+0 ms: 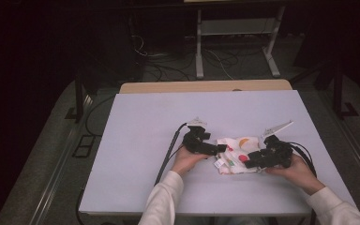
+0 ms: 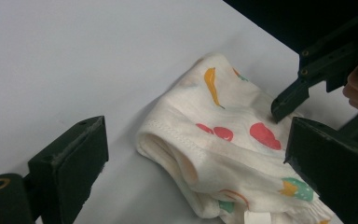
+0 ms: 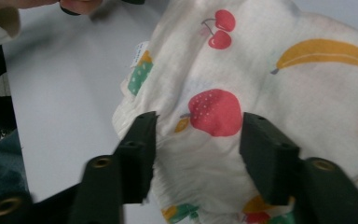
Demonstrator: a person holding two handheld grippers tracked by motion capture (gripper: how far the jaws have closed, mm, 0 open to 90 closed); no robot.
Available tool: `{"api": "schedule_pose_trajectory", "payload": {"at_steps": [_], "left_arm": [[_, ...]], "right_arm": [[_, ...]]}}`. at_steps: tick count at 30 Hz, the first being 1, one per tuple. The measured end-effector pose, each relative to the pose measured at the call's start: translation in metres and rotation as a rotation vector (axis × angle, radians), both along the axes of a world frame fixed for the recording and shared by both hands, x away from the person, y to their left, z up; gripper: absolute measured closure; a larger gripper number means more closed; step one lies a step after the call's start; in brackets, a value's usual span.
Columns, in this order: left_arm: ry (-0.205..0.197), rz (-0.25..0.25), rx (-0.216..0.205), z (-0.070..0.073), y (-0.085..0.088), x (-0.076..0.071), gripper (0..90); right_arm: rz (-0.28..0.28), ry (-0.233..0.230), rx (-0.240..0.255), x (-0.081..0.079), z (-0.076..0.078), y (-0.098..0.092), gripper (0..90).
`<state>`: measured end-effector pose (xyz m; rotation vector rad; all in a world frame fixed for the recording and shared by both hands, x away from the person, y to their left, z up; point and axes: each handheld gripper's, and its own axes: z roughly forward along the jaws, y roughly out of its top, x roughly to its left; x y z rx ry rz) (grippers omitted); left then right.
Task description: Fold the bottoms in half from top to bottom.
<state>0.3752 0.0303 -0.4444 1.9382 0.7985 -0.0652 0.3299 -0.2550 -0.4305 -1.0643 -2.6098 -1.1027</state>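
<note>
From my remote station, I take the folded fruit-print cloth point(image 1: 236, 155) as the landmark; it lies on the pale surface point(image 1: 140, 122), toward its near edge. Right of the cloth, my right claw point(image 1: 252, 162) stands half spread, its jaws straddling a bunched fold with a red strawberry print point(image 3: 214, 112) between them; the pads do not press the fabric. Left of the cloth, my left claw point(image 1: 219, 149) stands spread wide, the rolled cloth edge point(image 2: 168, 149) lying between its jaws, untouched. Beyond the cloth, the surface is bare.
</note>
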Motion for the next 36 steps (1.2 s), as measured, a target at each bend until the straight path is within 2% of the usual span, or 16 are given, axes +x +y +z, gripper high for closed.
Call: {"api": "schedule_pose_trajectory", "payload": {"at_steps": [1,6,10,13,19,25,36], "left_arm": [[-0.003,-0.004,0.005,0.001,0.0,0.0,4.2],[-0.014,-0.018,0.028,0.005,-0.002,0.0,0.2],[-0.029,-0.038,0.054,0.01,-0.003,-0.001,0.0],[-0.034,-0.042,0.057,0.014,-0.003,0.0,0.0],[-0.04,-0.049,0.069,0.021,-0.002,0.003,0.0],[-0.045,-0.058,0.089,0.026,-0.001,0.008,0.0],[-0.062,-0.075,0.118,0.037,0.002,0.017,0.0]], "right_arm": [[0.006,-0.013,-0.005,-0.001,0.002,0.0,36.1],[-0.012,-0.077,-0.021,-0.003,0.008,0.001,19.7],[-0.015,-0.091,0.0,-0.002,0.014,-0.001,11.3],[-0.014,-0.099,0.008,0.0,0.02,-0.003,1.9],[-0.025,-0.116,0.036,0.008,0.031,-0.008,0.0],[-0.042,-0.131,0.035,0.019,0.037,-0.014,0.0],[-0.089,-0.12,0.03,0.041,0.043,-0.027,0.0]]}}
